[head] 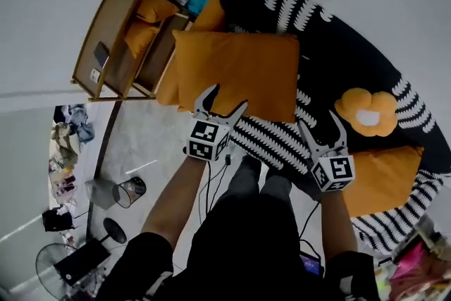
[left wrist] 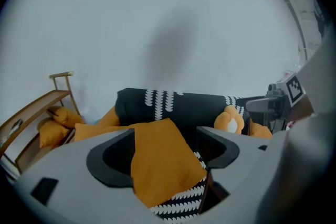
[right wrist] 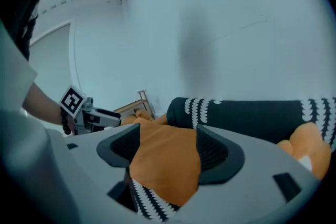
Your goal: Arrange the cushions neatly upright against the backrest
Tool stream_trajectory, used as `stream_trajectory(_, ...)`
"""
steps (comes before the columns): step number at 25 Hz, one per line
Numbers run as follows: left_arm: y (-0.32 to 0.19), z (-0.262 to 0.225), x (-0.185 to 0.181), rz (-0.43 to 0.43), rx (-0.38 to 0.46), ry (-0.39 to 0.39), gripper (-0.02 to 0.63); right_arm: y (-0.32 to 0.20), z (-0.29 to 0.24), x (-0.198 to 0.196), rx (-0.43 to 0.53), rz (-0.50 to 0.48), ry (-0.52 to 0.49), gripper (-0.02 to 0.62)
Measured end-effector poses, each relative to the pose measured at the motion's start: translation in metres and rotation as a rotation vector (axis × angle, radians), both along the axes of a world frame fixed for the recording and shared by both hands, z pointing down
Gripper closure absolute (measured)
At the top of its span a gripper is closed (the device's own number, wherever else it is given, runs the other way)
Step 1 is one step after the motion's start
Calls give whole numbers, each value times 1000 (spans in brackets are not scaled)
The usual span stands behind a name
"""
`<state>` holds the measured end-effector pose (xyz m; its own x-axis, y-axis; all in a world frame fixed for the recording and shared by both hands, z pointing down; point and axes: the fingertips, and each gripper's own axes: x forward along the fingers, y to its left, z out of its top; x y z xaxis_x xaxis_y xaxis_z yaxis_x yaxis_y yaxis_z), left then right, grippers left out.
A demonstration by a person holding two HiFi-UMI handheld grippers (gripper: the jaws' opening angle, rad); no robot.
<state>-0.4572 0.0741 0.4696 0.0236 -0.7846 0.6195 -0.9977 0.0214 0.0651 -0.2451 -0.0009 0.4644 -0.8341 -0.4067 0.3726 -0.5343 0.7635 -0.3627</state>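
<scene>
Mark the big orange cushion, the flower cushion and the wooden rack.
big orange cushion (head: 236, 74), head view, its middle.
flower cushion (head: 366, 116), head view, white centre.
wooden rack (head: 116, 8), head view, top board.

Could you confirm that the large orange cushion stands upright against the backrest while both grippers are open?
Not quite: the large orange cushion lies flat on the sofa seat, as the head view shows. The left gripper and right gripper are indeed open.

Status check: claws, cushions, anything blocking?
Left claw open, right claw open, both empty. Big orange cushion flat on seat, not upright. Flower cushion alongside, nothing blocking.
</scene>
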Motion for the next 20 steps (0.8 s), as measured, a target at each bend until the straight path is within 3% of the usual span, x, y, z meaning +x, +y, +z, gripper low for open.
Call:
stream_trajectory(3,30,-13,-15,-112,18,7,224,-5,2,-13,-90,17,-48,250)
stream_trajectory(7,68,-20,-31,-285,31,62,224,7,-10,-46,-1,-117,18,250)
stream_trajectory(10,80,-3,-35,-360,22,89,224,2,-2,-56,-17,-162,26,250)
stream_trajectory(15,79,36,-68,-403,-9,71,224,-23,65,-76,-46,-159,86,247)
stream_trajectory(18,80,49,-93,-388,-49,47,224,-29,91,-81,10,-162,150,249)
stream_trajectory(20,76,56,-113,-365,-70,19,224,-36,114,-84,-2,-143,188,249)
